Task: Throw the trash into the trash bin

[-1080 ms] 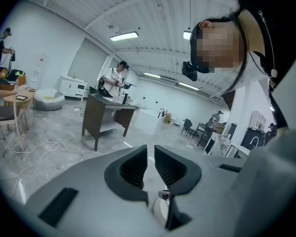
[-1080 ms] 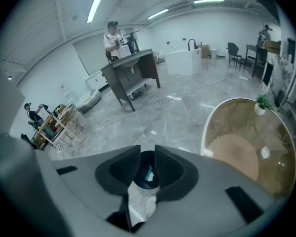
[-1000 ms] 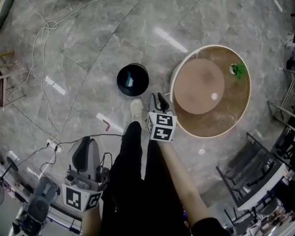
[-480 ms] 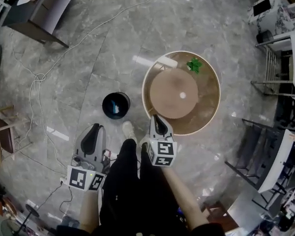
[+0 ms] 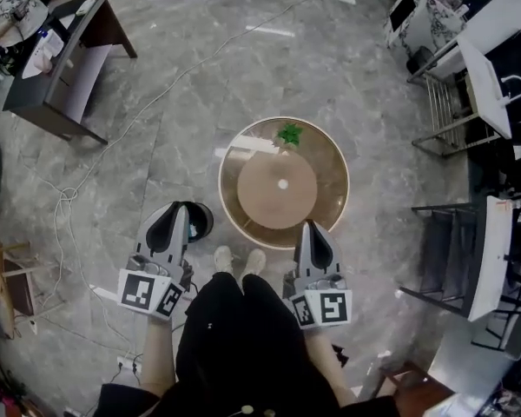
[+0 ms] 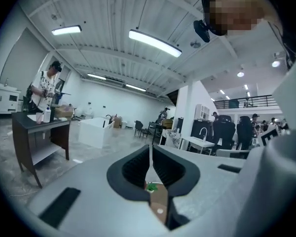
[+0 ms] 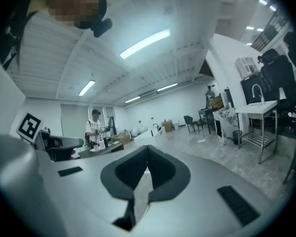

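The person stands at the lower middle of the head view, shoes just below the near rim of the round desk (image 5: 269,200), with one tool held out on each side of the body. The left tongs (image 5: 174,211) are pressed together; their own view shows only a thin slit between the pads and nothing caught there. The right tongs (image 5: 313,229) are also pressed together and empty. That both are closed on nothing and held roughly level, not dipped toward anything, suggests neither has a load to carry or a target yet. The trash bin (image 5: 200,222) stands on the grey floor (image 5: 156,102) just left of the desk's lower-left rim and is partly covered in the head view by the left tongs. Its contents cannot be made out. Its place close beside the desk probably keeps the carry from desk to bin short. A small green thing (image 5: 288,134) lies on the upper part of the desk, on the far side from the person. It may be trash left to collect, and reaching it would mean stretching across the desk or walking round it.
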The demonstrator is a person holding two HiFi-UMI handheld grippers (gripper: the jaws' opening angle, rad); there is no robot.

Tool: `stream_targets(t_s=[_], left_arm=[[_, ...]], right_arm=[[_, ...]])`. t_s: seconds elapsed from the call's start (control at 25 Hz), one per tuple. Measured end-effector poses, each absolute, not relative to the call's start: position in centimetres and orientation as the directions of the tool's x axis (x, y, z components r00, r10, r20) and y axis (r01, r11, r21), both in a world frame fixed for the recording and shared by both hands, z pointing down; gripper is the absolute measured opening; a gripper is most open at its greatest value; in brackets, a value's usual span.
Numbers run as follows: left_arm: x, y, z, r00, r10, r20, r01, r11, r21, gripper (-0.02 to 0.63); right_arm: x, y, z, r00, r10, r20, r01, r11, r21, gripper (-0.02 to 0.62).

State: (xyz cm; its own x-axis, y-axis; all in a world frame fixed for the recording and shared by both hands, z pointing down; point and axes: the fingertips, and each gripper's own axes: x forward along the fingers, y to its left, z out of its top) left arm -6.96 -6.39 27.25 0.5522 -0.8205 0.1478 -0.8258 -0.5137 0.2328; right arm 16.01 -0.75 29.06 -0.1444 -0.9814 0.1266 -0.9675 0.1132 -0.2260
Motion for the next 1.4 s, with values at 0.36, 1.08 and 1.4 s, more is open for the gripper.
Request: stream_targets(t_s=[0.36,1.08,1.4], left_arm=[[-1.0,-6.0,20.1,0.670,-0.743,0.001,-0.735,-0.663,0.142,0.017],[-0.2,-6.0,17.0,0.693,-0.715,-0.091,-0.706,-0.699,0.119,0.011],[-0.5,-6.2,17.2,0.688,-0.719,-0.099,-0.707,-0.694,0.135,0.011]], right_arm=[[21.9,2.2,19.0,-0.097,-0.984,-0.147,-0.965,0.129,-0.230,0.003],[22.8,3.1,17.1,-0.023,-0.997,-0.077,-0.987,0.035,-0.157,0.003],[22.9,3.4,17.1,-0.012,-0.996,-0.085,-0.987,0.025,-0.157,0.003]])
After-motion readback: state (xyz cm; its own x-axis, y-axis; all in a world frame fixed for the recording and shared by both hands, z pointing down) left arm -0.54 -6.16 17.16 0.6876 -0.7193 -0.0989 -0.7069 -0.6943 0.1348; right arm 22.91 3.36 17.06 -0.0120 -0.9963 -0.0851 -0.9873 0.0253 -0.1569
